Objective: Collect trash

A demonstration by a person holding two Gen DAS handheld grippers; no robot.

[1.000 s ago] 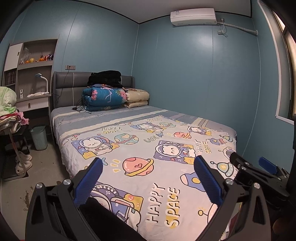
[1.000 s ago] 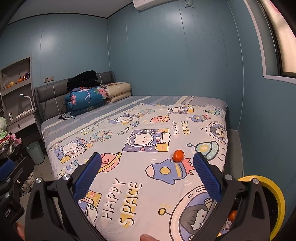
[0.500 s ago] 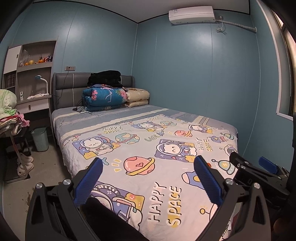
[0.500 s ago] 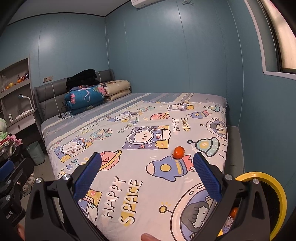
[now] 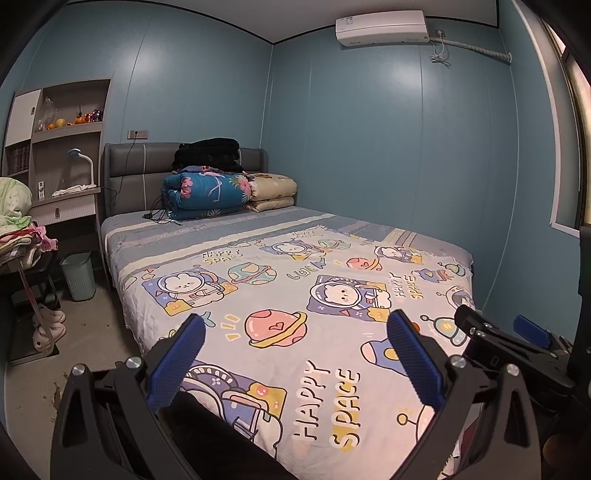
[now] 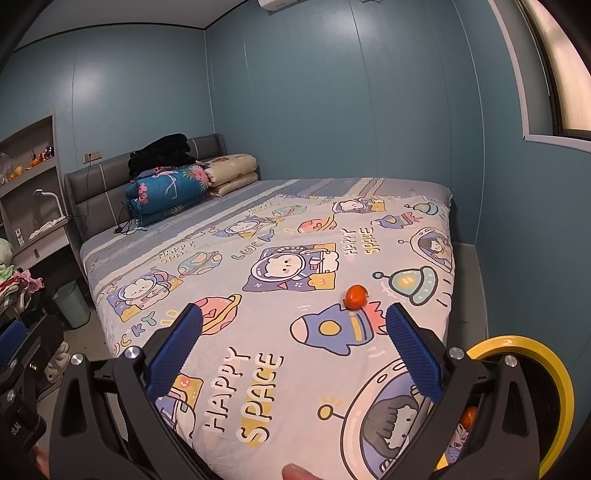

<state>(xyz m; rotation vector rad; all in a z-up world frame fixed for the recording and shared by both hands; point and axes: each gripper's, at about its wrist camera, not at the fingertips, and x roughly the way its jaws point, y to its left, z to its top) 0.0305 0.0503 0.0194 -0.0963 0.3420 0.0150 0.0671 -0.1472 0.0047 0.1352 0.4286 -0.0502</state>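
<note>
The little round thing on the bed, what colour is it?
Orange. The round thing shows best in the right wrist view.

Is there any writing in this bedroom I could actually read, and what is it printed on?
"HAPPY SPACE": printed several times on the cartoon space-themed bedsheet, largest near the foot of the bed.
"LUCKY": also on that bedsheet, between the astronaut pictures.
White wall air conditioner: its small marks are too small to read.

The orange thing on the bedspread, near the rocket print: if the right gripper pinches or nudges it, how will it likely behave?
The orange thing looks round, so a nudge would probably roll it across the bedspread. It looks like fruit or peel, with a ragged edge, so likely light and soft; a hard pinch from the open right gripper might crush it.
</note>
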